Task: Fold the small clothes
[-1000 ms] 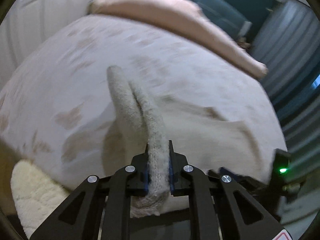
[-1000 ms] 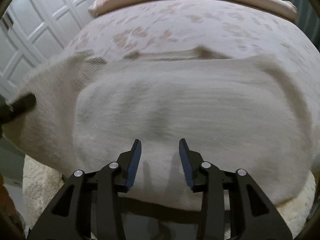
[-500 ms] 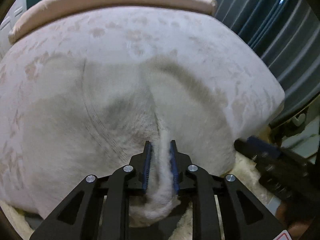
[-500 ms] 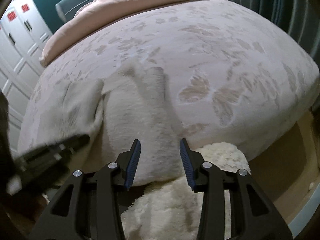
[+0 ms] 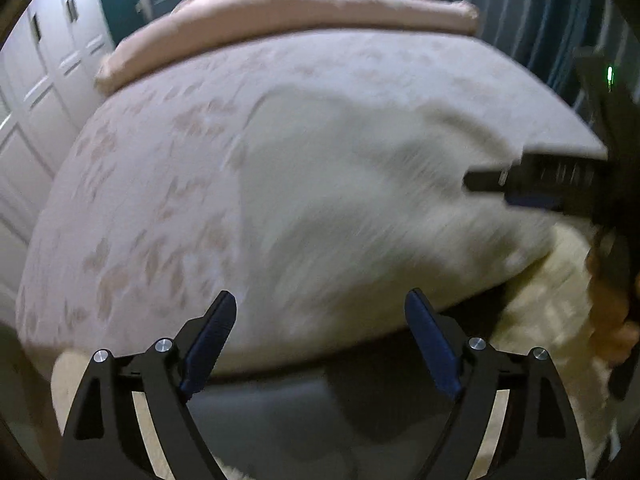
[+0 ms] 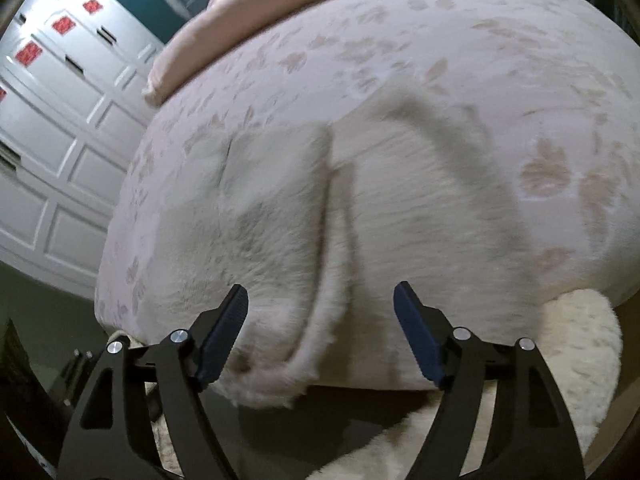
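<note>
Bed [image 5: 132, 200] carries cream sweater [image 5: 340, 200] laid flat for folding; left gripper [image 5: 320, 332] and right gripper [image 6: 320, 320] opening, pinching nothing.

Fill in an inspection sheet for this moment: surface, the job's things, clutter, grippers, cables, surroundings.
Surface: bed with leaf-print cover.
Job's things: cream knit garment lying on the bed, one flap laid over it, hem at the near edge.
Clutter: folded pink blanket along the far side.
Grippers: left gripper and right gripper both opening, nothing between the jaws.
Cables: nothing seen.
Surroundings: white panelled doors, fluffy rug, teal wall.
</note>
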